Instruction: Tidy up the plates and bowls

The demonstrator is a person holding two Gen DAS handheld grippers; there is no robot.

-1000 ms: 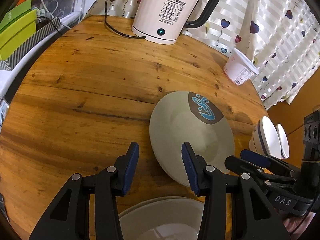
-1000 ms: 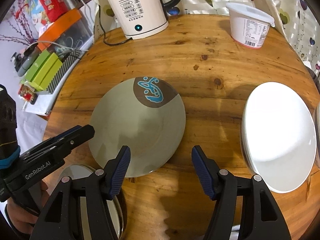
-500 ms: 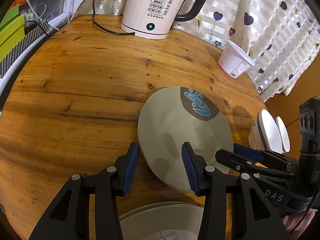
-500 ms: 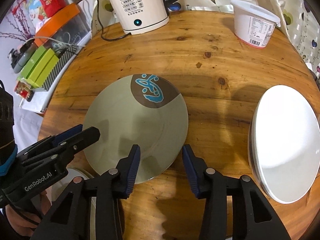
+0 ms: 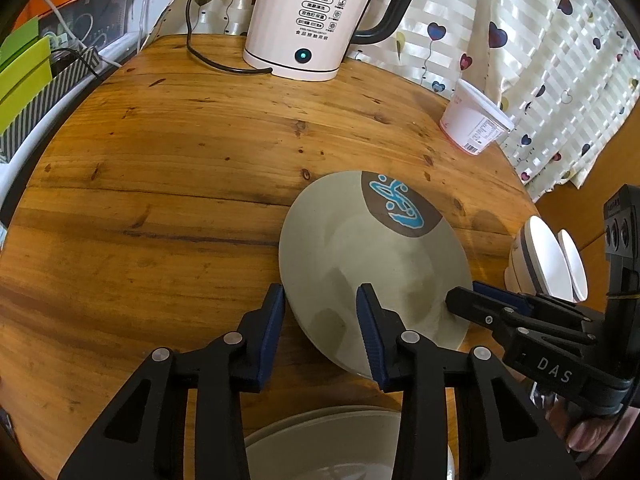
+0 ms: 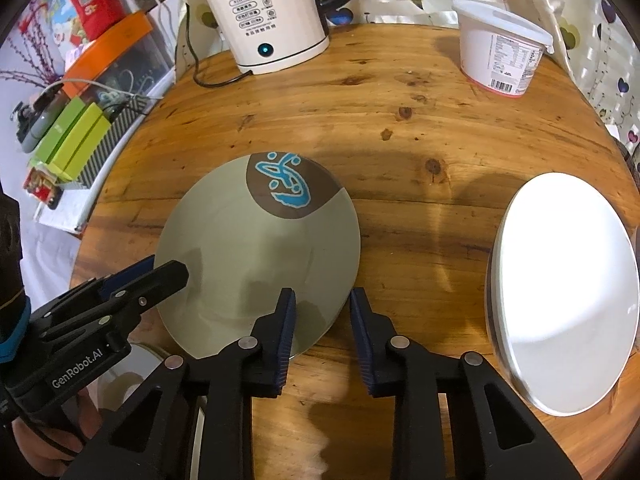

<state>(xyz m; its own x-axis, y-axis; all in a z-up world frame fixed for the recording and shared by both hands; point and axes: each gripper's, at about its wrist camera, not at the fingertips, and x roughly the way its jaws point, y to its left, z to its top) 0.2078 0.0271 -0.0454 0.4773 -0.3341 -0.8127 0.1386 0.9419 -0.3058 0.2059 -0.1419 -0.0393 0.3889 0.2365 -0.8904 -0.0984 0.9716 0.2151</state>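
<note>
Left wrist view. Compared with a second ago, the left hand-held gripper [image 5: 320, 318] has come forward to the grey plate [image 5: 372, 256]; its gap is about the same as before, partly open. The left finger now stands at the plate's rim at about 8 o'clock, the right finger over the plate's near surface. Whether either pad touches the plate cannot be told. The plate lies flat on the wooden counter [image 5: 160, 184], its brown patch with the blue mark at the far side, 12 to 1 o'clock. The right hand-held gripper [image 5: 476, 296] enters from 4 o'clock with its tip at the plate's right rim. A second grey plate [image 5: 328, 440] lies under the left hand-held gripper at 6 o'clock. White plates [image 5: 544, 260] stand at 3 o'clock, well apart from the grey plate. A kettle [image 5: 316, 16] stands at 12 o'clock and a white tub [image 5: 472, 120] at 2 o'clock.

Right wrist view. The right hand-held gripper [image 6: 322, 320] has narrowed markedly since a second ago and now stands only partly open, straddling the grey plate's [image 6: 256, 256] near rim at about 5 o'clock; the left finger lies over the plate, the right finger just outside it. A firm grip cannot be confirmed. The left hand-held gripper [image 6: 168, 268] reaches the plate's rim at 8 o'clock. The white plate [image 6: 568, 300] lies at 3 o'clock, apart.
</note>
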